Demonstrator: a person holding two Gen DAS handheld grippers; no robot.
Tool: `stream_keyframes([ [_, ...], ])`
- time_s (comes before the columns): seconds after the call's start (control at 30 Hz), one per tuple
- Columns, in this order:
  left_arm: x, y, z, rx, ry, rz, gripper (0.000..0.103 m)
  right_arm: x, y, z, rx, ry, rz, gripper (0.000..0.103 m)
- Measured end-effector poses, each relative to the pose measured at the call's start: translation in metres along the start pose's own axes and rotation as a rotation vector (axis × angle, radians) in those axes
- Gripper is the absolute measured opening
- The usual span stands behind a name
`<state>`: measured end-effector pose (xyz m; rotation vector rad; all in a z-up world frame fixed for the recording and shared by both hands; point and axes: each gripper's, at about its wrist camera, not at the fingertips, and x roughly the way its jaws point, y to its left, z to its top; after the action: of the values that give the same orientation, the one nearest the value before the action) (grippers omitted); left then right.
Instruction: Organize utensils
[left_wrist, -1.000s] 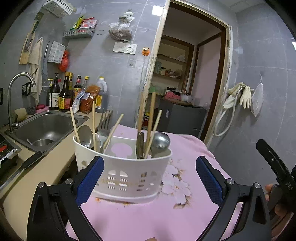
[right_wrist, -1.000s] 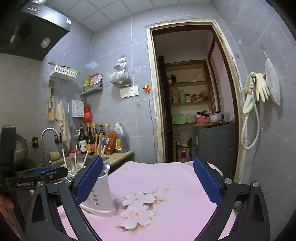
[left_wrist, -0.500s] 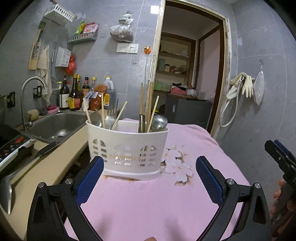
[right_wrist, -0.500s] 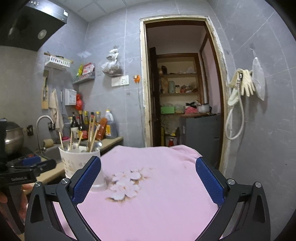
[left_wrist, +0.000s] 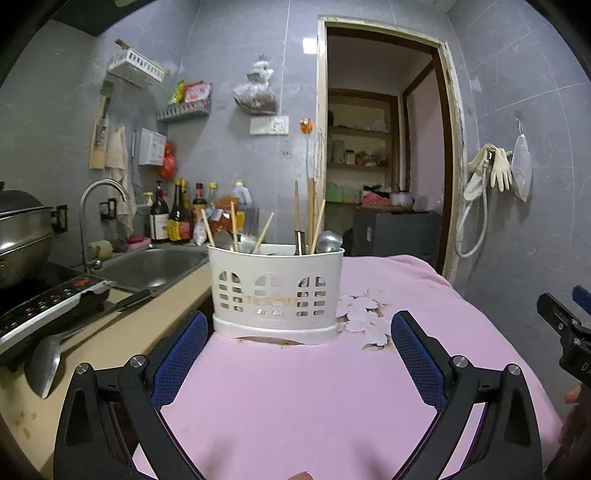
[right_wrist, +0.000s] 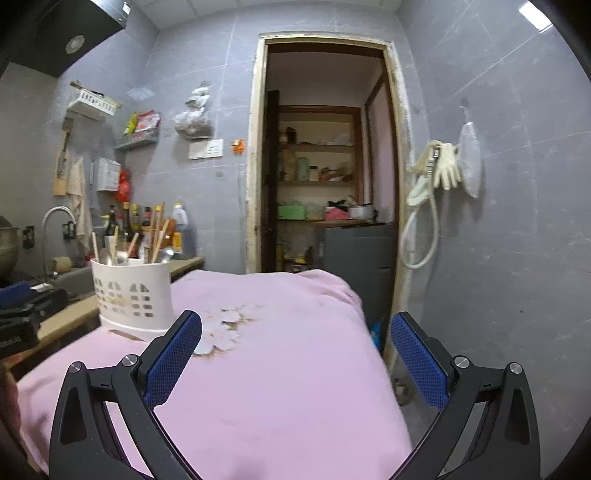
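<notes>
A white slotted utensil holder (left_wrist: 277, 291) stands upright on the pink tablecloth (left_wrist: 314, 387). It holds several wooden chopsticks (left_wrist: 312, 214) and metal spoons (left_wrist: 330, 242). My left gripper (left_wrist: 297, 332) is open and empty, just in front of the holder and apart from it. The holder also shows in the right wrist view (right_wrist: 132, 293), at the left. My right gripper (right_wrist: 295, 332) is open and empty over the cloth, to the right of the holder.
A counter left of the table carries a steel sink (left_wrist: 151, 264), an induction cooker (left_wrist: 40, 302), a ladle (left_wrist: 46, 360) and sauce bottles (left_wrist: 177, 218). An open doorway (right_wrist: 325, 177) lies behind the table. A hose and gloves (right_wrist: 436, 177) hang on the right wall.
Both grippers have drawn back and lowered from the holder, which now looks smaller and farther. Both stay open and empty. The holder has not moved.
</notes>
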<state>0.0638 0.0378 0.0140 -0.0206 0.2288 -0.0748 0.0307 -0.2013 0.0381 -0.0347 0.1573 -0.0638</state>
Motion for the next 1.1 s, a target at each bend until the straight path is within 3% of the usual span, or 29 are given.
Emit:
stream_keyframes([
  [0.27, -0.003, 0.001, -0.014, -0.010, 0.020, 0.018, 0.098, -0.013, 0.002, -0.008, -0.036, -0.037, -0.061, 0.103],
  [1.1, -0.006, 0.005, -0.019, -0.024, 0.025, 0.034, 0.098, -0.011, 0.001, -0.012, -0.009, -0.002, -0.044, 0.103],
])
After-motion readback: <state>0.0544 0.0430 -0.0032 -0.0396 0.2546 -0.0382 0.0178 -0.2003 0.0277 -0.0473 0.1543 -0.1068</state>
